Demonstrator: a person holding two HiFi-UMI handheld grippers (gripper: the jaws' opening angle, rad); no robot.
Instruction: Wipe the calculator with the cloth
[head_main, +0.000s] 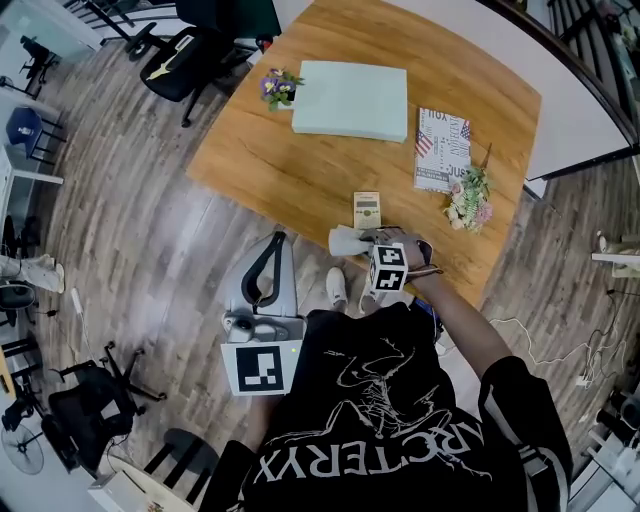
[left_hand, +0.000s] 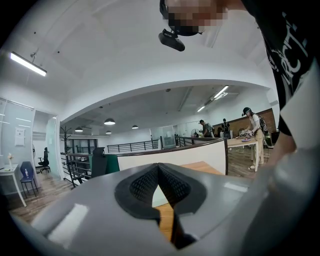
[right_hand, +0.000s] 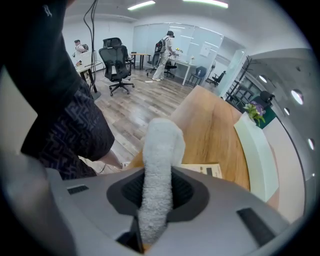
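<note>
A small beige calculator (head_main: 367, 211) lies near the front edge of the wooden table (head_main: 300, 170). Just in front of it my right gripper (head_main: 362, 240) is shut on a pale grey cloth (head_main: 345, 240), which sticks out to the left over the table edge. In the right gripper view the cloth (right_hand: 159, 150) stands up between the jaws, with the calculator (right_hand: 202, 170) flat on the wood behind it. My left gripper (head_main: 279, 240) hangs off the table over the floor, its jaws shut with nothing held. Its pads (left_hand: 145, 182) meet at the tips in the left gripper view.
On the table are a pale green flat box (head_main: 352, 98), a small purple flower pot (head_main: 279, 86), a magazine with a flag cover (head_main: 443, 148) and a bouquet (head_main: 468, 200). Office chairs (head_main: 185, 60) stand beyond the far left corner. A white shoe (head_main: 336, 288) shows below the table edge.
</note>
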